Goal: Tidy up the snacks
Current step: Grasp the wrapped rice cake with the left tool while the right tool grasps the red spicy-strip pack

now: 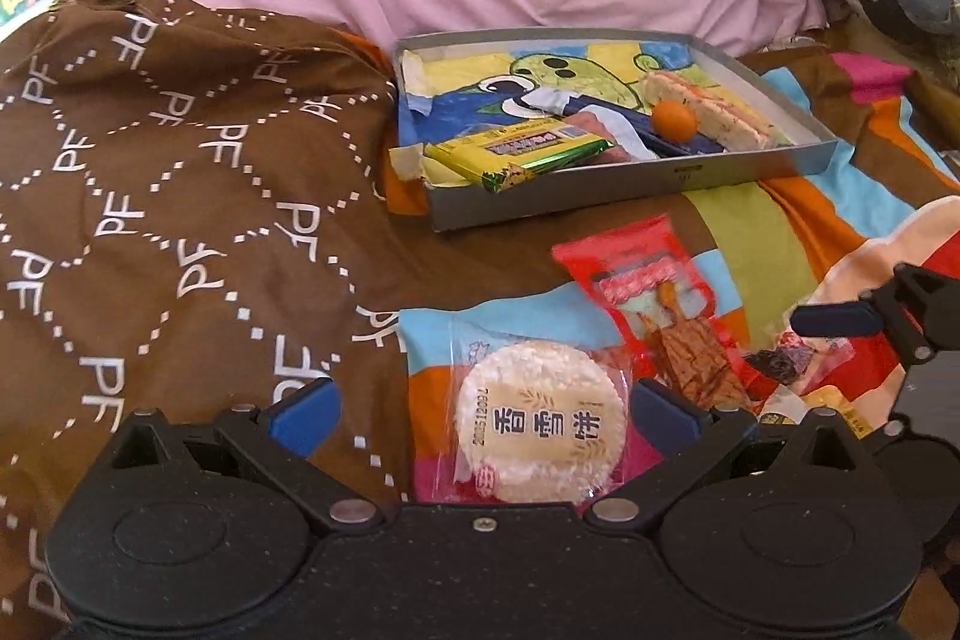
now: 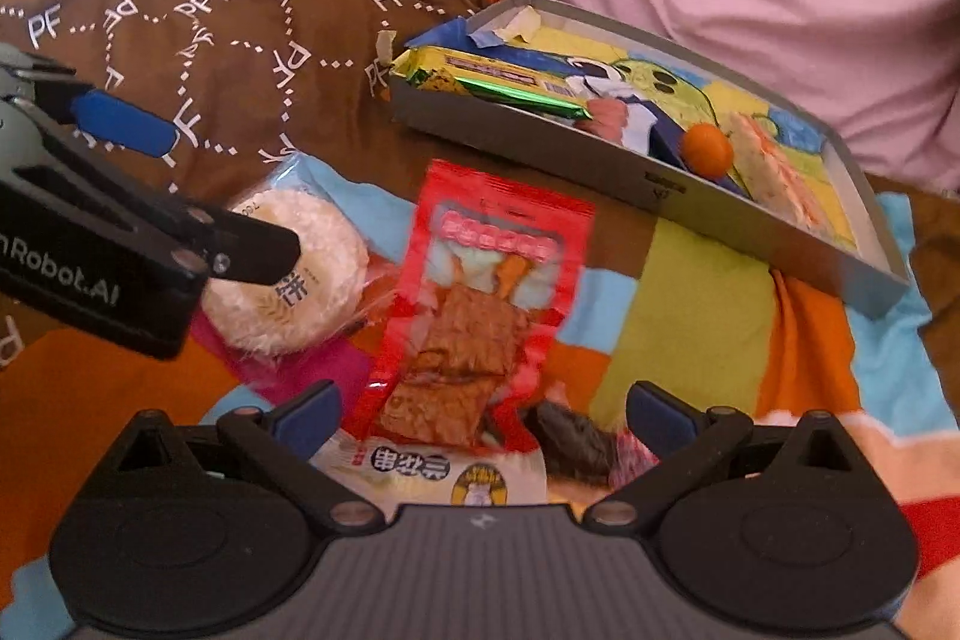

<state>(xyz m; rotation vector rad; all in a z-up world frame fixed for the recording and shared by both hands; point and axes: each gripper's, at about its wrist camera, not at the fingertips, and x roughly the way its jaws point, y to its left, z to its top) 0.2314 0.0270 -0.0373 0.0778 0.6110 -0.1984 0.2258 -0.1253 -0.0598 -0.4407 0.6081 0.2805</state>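
Brown cloth printed with white "PF" letters and dotted diamonds (image 1: 180,172) fills the left of my view and runs under my left claw (image 1: 480,415), whose blue-padded fingers stand wide apart and grip nothing. Between those fingers lies a round white rice cracker in a clear wrapper (image 1: 540,436), touching neither pad; its label carries three bold Chinese characters and a small date code along one edge that I cannot make out for certain. It rests on a patchwork spread of blue, orange, pink and lime blocks (image 1: 750,244). Just right of the cracker, overlapping its wrapper edge, is a red plastic packet of brown dried tofu slices with a clear window (image 1: 654,304); its white lettering is too blurred to read. Behind both, with open spread between, sits a shallow grey cardboard box lined with a cartoon picture (image 1: 630,193), its near wall low. Inside it, left to right: a yellow-and-green foil bar (image 1: 516,154) with a dark label too small to read, poking over the near rim, a small orange ball (image 1: 675,119), and a pale wrapped slab with pink streaks (image 1: 708,112).

Farther right, my right claw (image 2: 485,415) is also spread wide and holds nothing, hovering over the tofu packet's lower end, a cream packet with Chinese characters (image 2: 444,478) and a small dark wrapped sweet (image 2: 570,436). "Robot.AI" reads on the left claw's body.
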